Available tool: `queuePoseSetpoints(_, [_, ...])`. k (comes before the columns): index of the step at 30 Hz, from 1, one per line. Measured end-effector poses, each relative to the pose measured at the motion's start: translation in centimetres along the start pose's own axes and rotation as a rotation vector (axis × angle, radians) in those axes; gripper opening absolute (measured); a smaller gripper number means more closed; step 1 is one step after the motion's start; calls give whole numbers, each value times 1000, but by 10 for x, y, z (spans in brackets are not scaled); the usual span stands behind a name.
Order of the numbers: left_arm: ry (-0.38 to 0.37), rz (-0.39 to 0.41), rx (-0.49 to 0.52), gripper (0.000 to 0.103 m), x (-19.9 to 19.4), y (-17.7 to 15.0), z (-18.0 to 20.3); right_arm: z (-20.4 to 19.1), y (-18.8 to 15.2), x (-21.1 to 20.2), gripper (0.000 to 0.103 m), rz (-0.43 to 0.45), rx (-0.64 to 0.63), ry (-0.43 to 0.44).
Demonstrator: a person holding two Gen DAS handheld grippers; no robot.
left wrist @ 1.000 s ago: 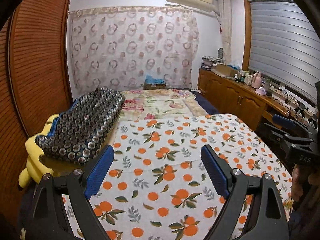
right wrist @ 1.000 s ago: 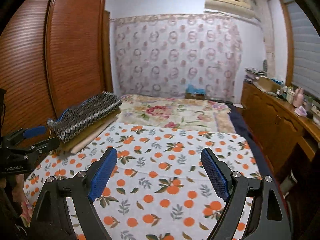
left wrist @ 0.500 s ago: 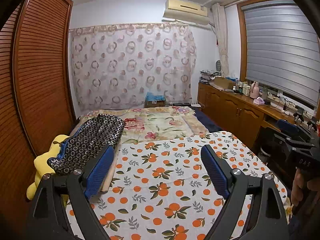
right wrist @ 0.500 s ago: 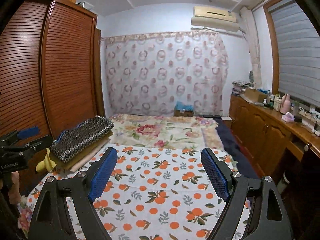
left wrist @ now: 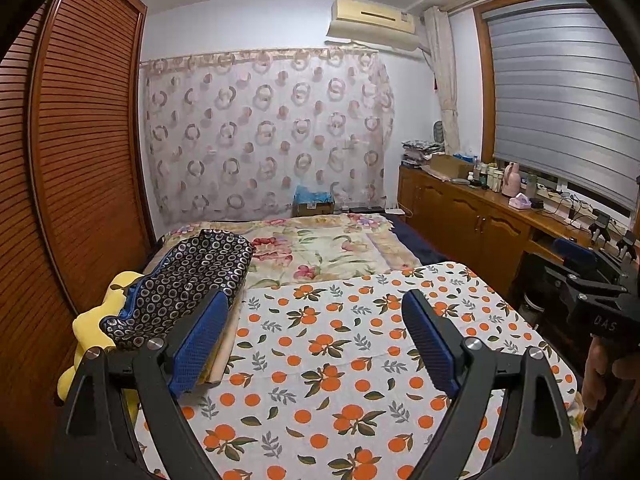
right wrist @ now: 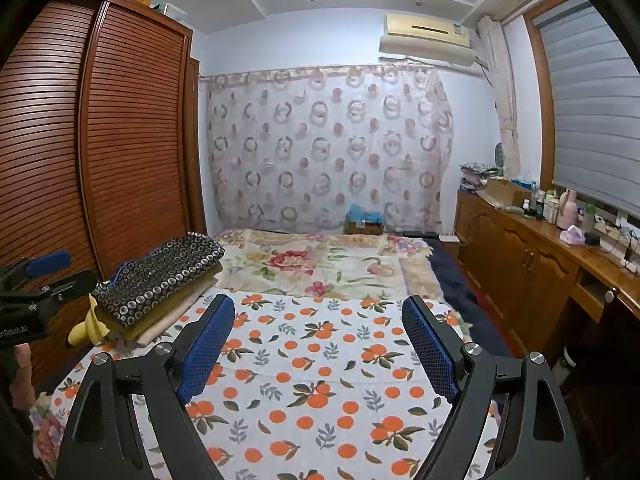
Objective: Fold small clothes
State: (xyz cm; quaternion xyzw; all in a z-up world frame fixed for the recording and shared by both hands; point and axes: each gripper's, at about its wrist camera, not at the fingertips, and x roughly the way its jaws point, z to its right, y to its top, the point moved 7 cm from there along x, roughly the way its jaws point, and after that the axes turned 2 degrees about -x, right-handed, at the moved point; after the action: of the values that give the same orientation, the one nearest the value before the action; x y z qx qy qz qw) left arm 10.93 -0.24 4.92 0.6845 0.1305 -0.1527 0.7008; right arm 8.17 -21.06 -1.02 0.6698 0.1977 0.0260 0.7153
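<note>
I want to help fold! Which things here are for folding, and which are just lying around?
For the folding:
- pile of folded clothes, dark ringed one on top
- orange-print sheet, the bare folding spot
- left gripper and right gripper, both open, holding nothing

Just lying about:
- yellow plush toy
- bottles on the sideboard
- cardboard box by the curtain

This is a home bedroom: a bed (right wrist: 320, 364) spread with an orange-print sheet and a floral blanket (right wrist: 320, 260) fills the middle. A slatted wooden wardrobe (right wrist: 120, 140) stands along one side, with a patterned curtain (right wrist: 324, 148), a wall air conditioner (right wrist: 428, 38) and a low cabinet (right wrist: 520, 256) cluttered with bottles.
</note>
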Motion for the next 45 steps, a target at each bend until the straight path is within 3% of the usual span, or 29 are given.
queuePoseSetpoints(45, [2,-1,-3,89,0,0,-3,9,2,4,87,2,-7,3])
